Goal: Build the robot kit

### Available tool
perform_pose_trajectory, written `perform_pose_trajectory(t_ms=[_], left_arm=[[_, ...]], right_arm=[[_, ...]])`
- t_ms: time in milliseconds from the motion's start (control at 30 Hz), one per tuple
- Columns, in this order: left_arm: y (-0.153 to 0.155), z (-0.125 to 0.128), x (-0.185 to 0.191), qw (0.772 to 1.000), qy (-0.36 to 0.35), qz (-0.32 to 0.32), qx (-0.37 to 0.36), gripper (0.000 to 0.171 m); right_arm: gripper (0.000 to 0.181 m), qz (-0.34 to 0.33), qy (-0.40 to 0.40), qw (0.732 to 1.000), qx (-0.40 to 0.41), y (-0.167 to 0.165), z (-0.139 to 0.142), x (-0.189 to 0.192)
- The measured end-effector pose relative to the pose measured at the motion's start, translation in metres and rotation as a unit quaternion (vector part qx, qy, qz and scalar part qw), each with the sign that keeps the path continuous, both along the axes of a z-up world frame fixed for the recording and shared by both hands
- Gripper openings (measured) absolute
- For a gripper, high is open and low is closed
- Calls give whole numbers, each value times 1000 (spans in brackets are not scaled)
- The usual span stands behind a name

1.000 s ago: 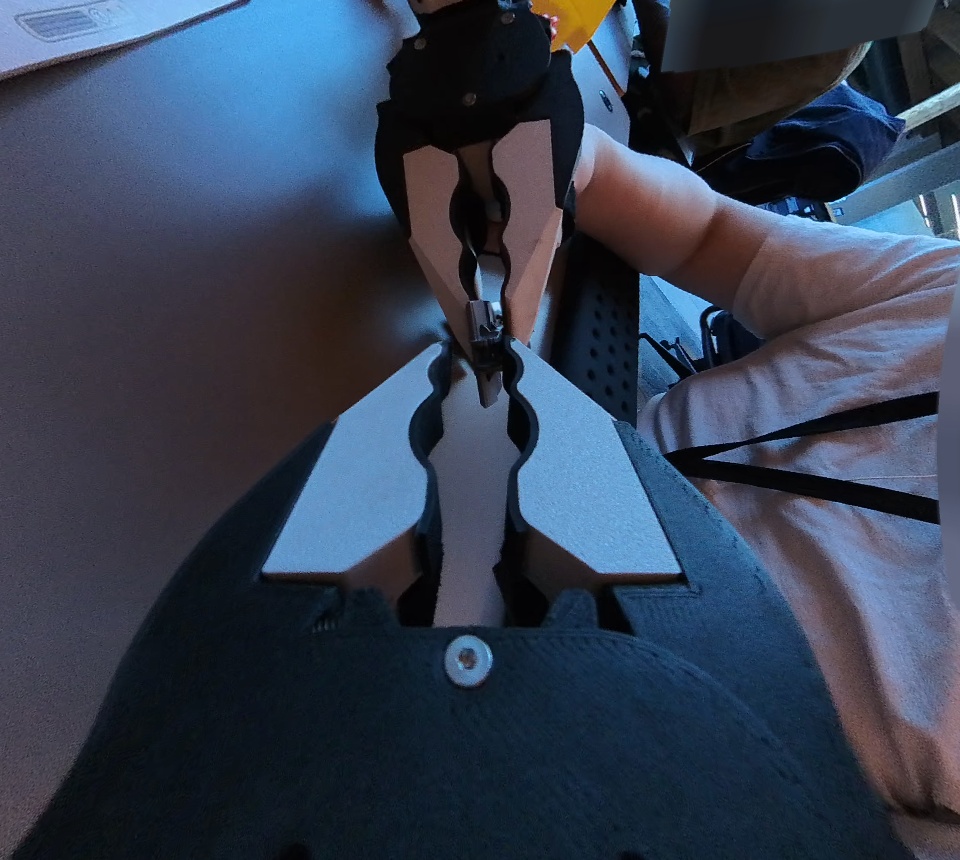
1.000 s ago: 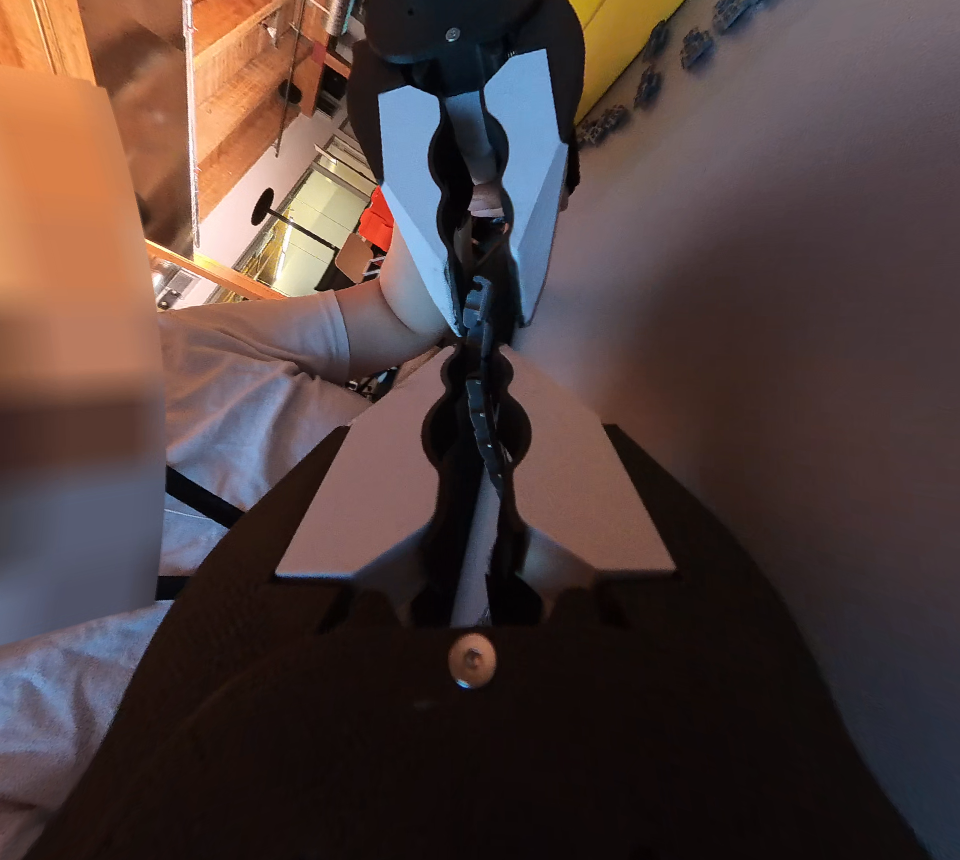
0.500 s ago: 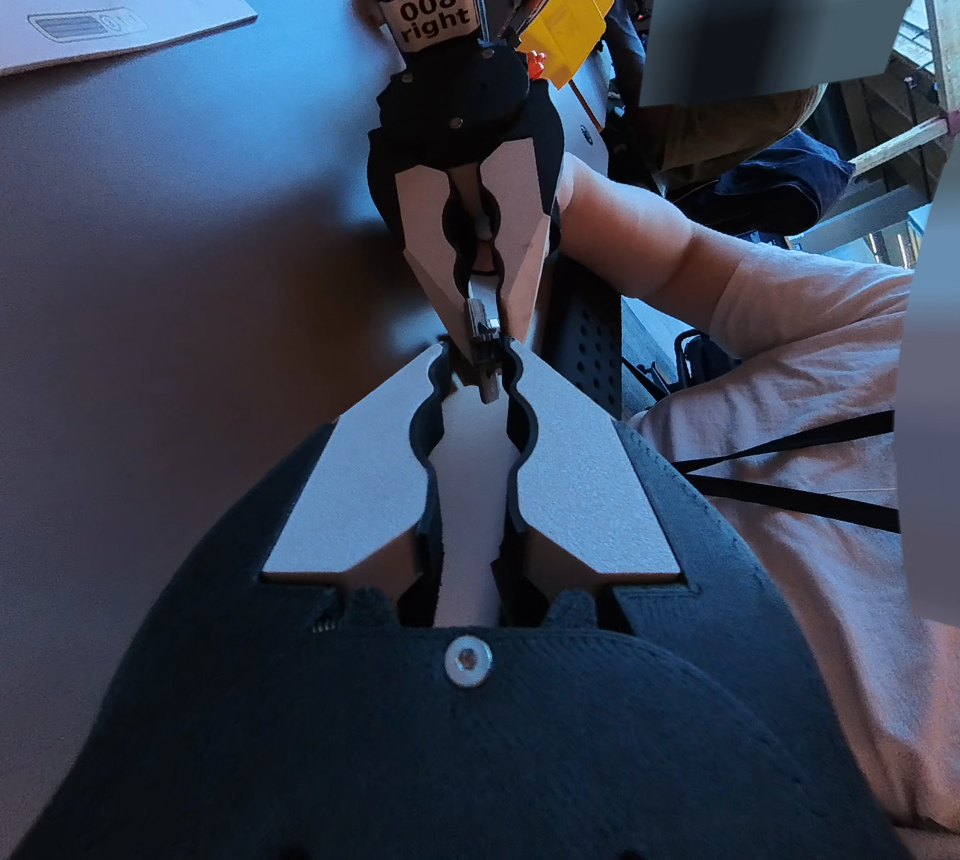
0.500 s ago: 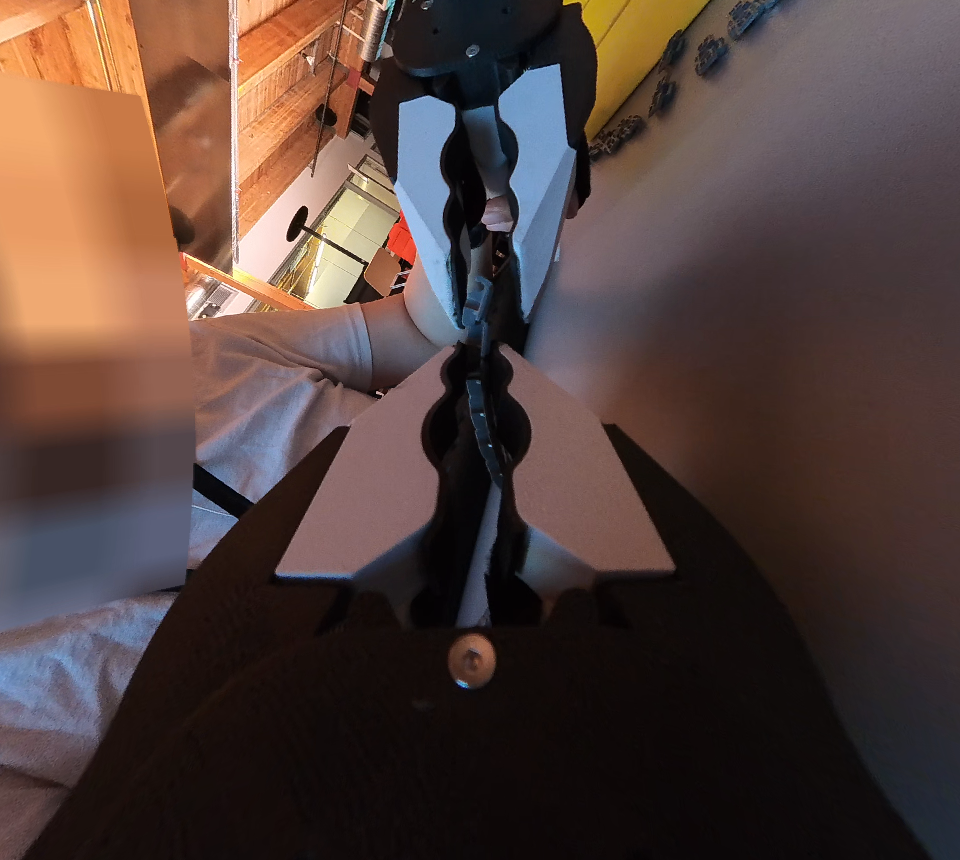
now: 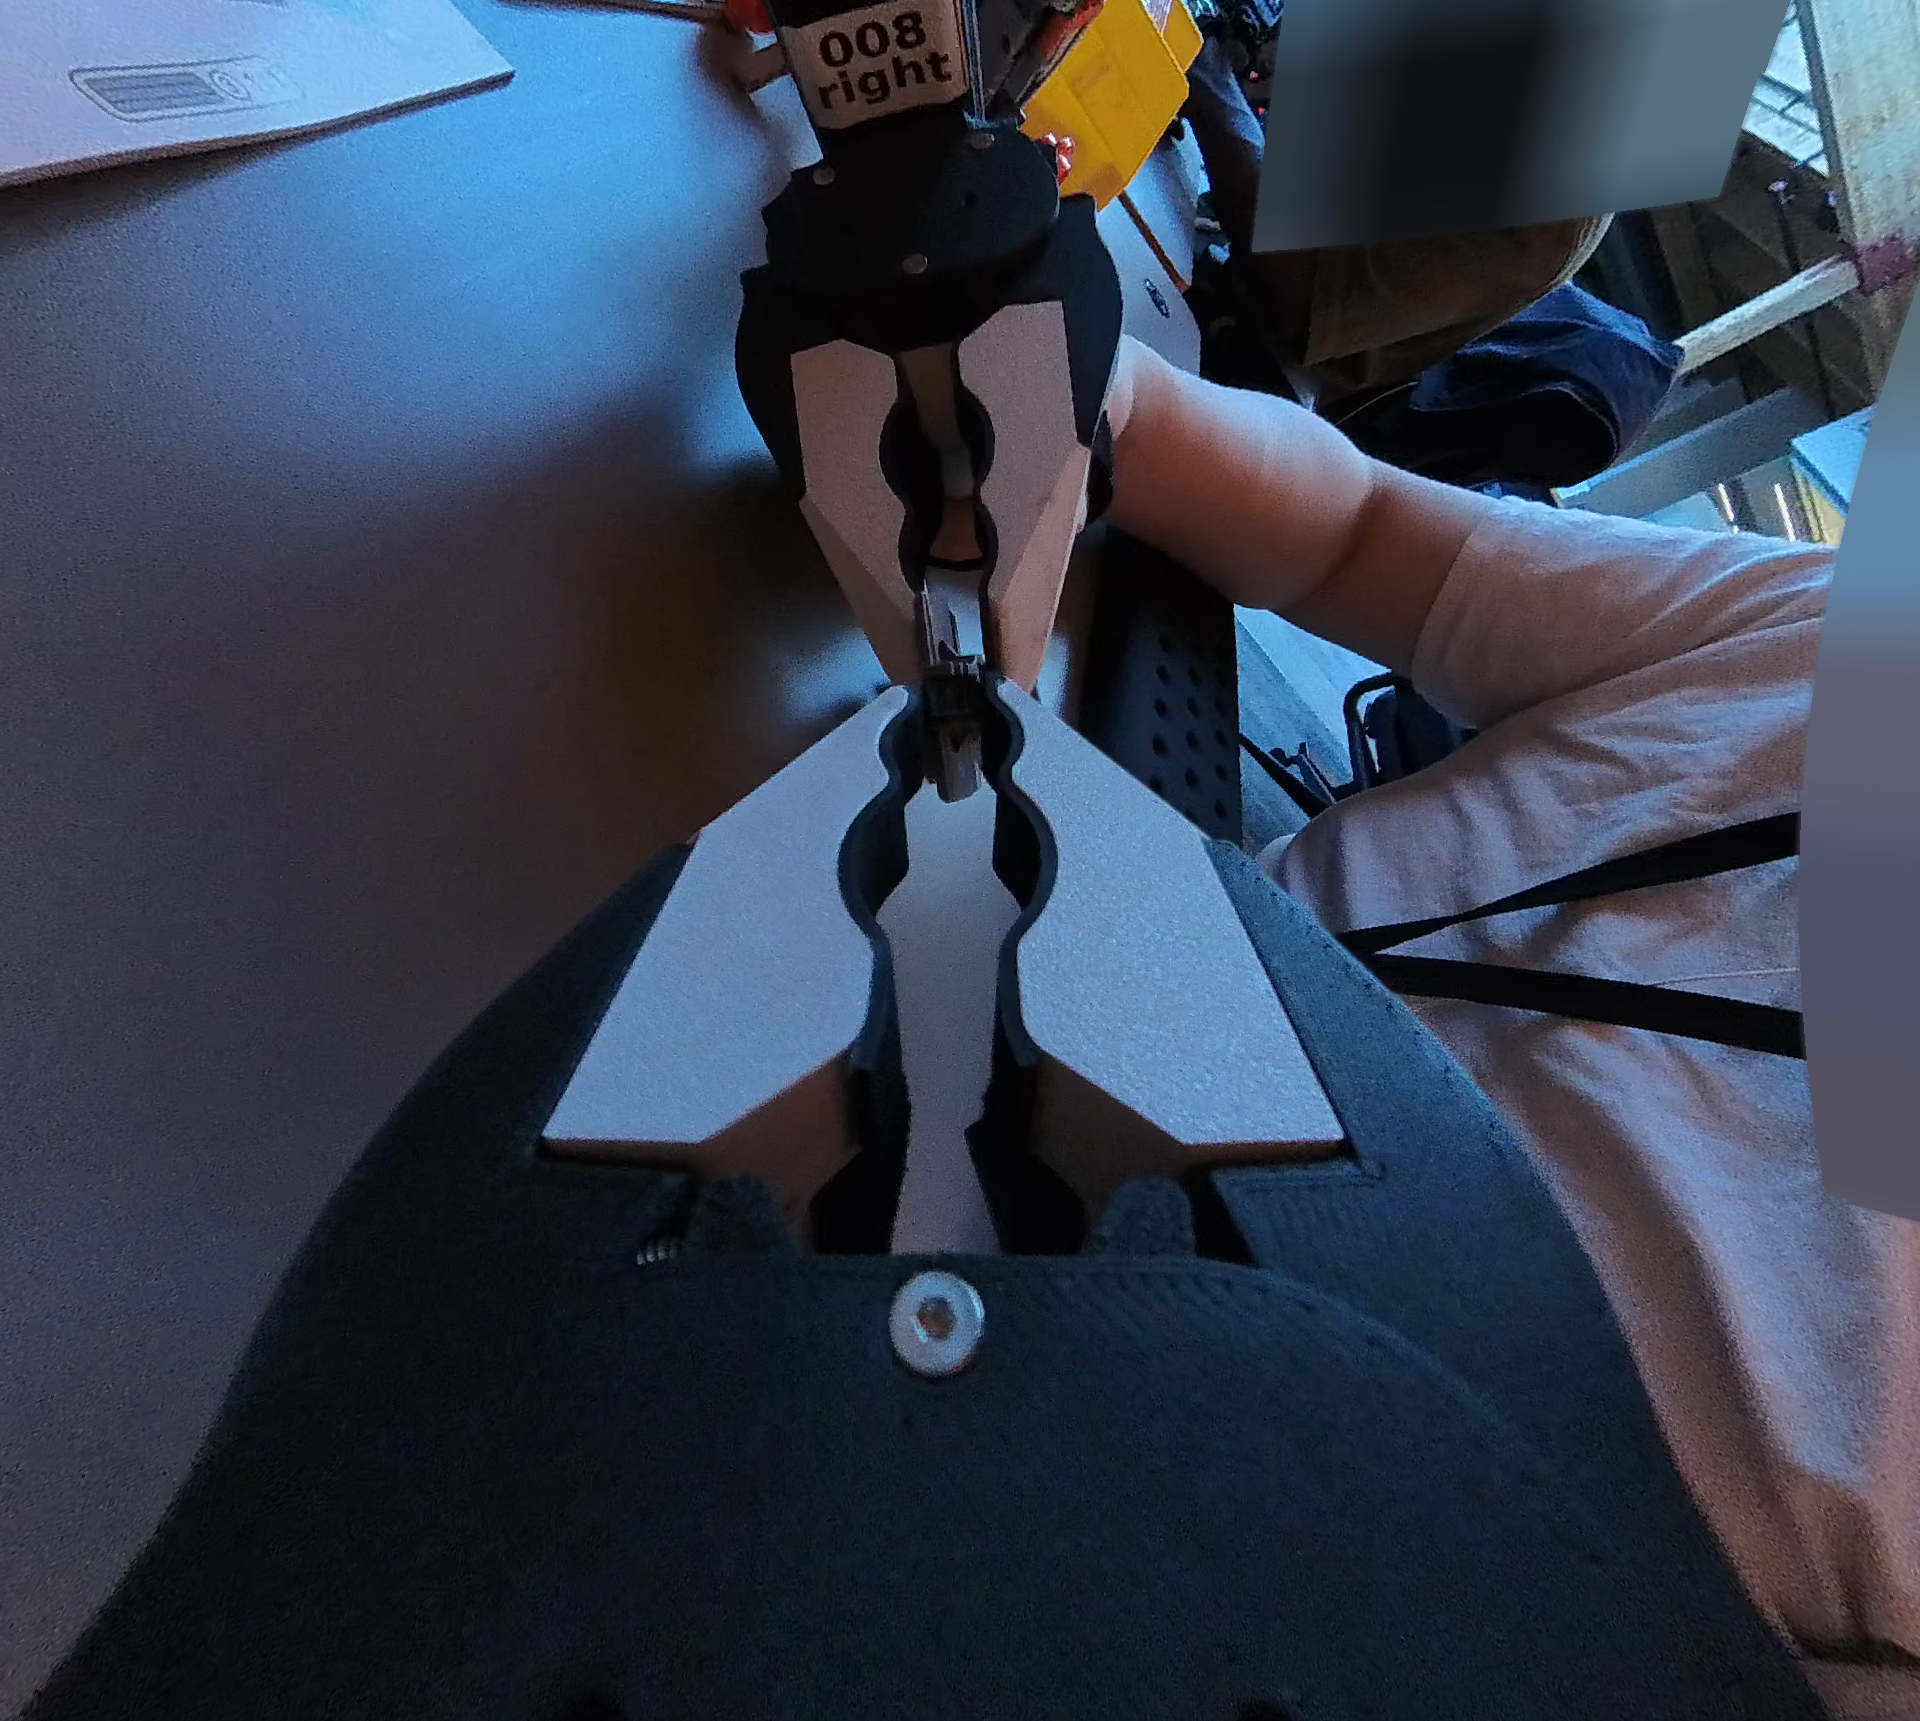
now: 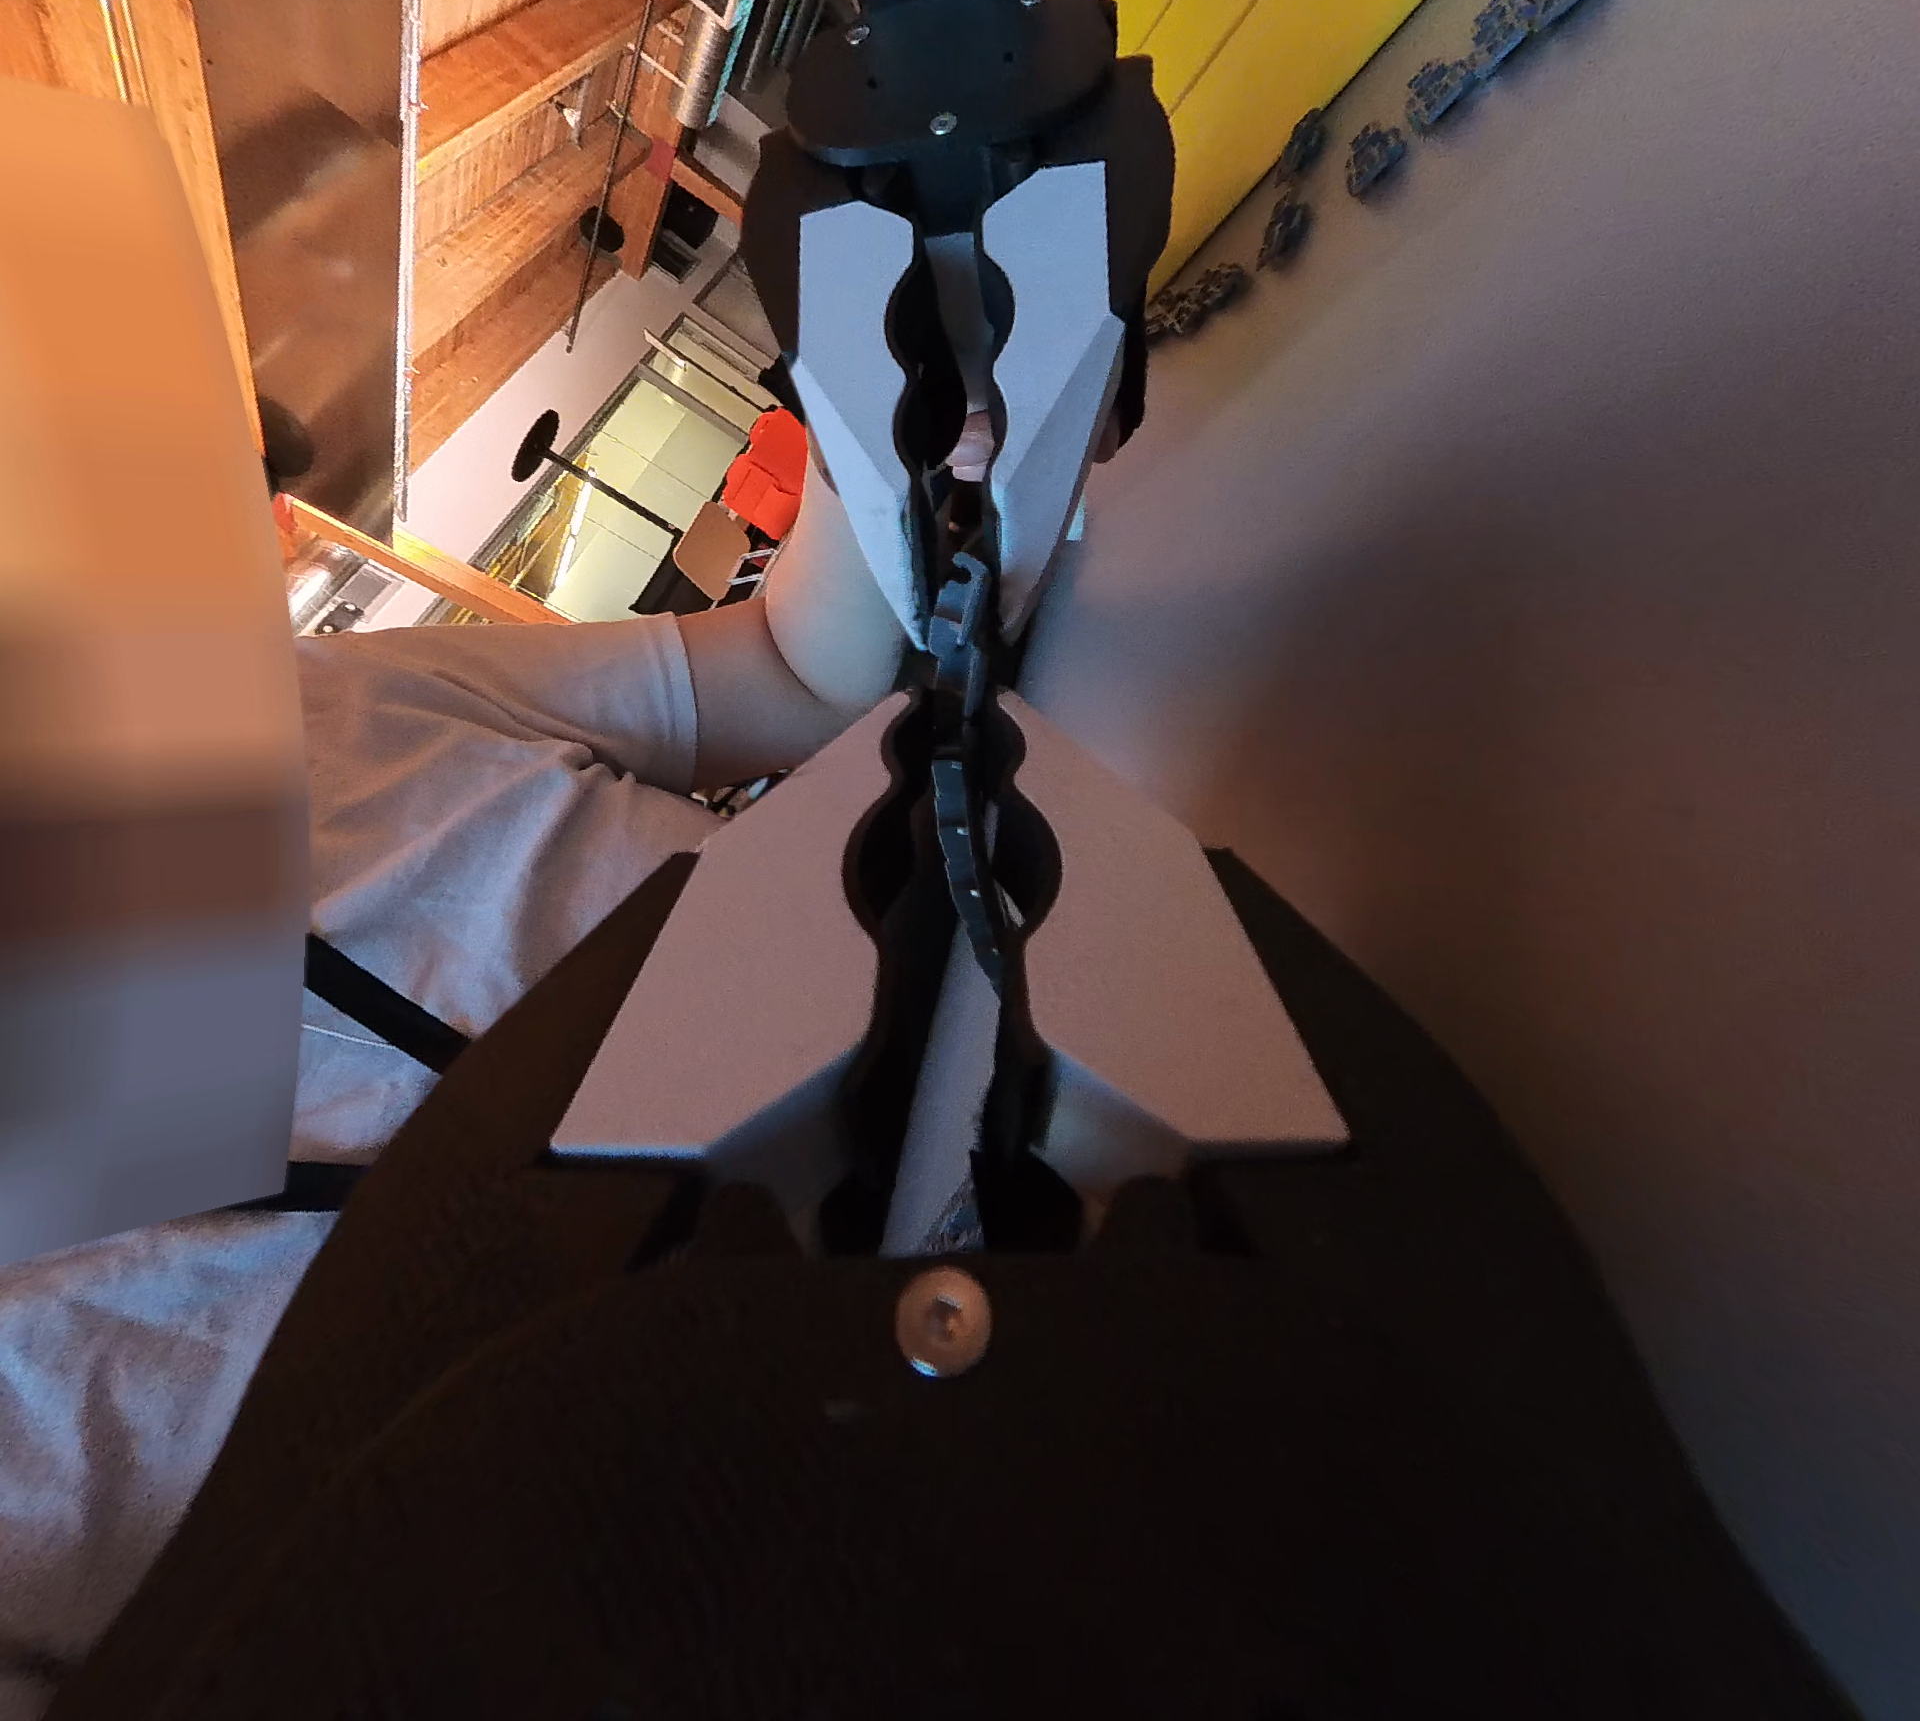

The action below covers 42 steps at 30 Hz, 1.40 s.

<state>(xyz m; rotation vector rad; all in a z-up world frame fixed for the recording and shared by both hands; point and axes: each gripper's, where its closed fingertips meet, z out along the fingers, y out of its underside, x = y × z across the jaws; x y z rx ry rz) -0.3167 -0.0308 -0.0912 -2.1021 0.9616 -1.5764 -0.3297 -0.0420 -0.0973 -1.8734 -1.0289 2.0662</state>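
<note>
So I've got a small dark toothed part (image 6: 961, 824) pinched in my right gripper (image 6: 951, 715), and my left gripper (image 5: 951, 715) is clamped on a small grey piece (image 5: 951, 736), tip to tip above the grey table (image 5: 364, 528).

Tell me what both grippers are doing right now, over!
Left gripper and right gripper tip to tip, each shut on small grey plastic piece. Above grey table. Nothing between.

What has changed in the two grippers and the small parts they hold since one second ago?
Little changed. The right gripper tilted slightly and its small grey part sits a bit squarer against the left gripper. Both grippers stay shut, tip to tip, over the grey table; the dark chain piece remains clamped.
</note>
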Motion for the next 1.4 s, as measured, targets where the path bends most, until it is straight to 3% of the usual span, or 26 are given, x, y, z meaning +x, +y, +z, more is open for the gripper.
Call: perform_pose_trajectory(t_ms=[200, 467, 833, 1400], left_arm=[[2, -3, -1, 999, 22, 5, 25, 7], [1, -12, -3, 996, 64, 3, 65, 7], [-6, -17, -2, 994, 60, 3, 94, 7], [-9, -19, 0, 985, 58, 10, 161, 7]], right_arm=[[4, -22, -8, 999, 48, 3, -3, -2], [4, -16, -40, 999, 34, 2, -11, -2], [4, -15, -54, 994, 92, -5, -16, -2], [5, -1, -52, 995, 90, -10, -16, -1]])
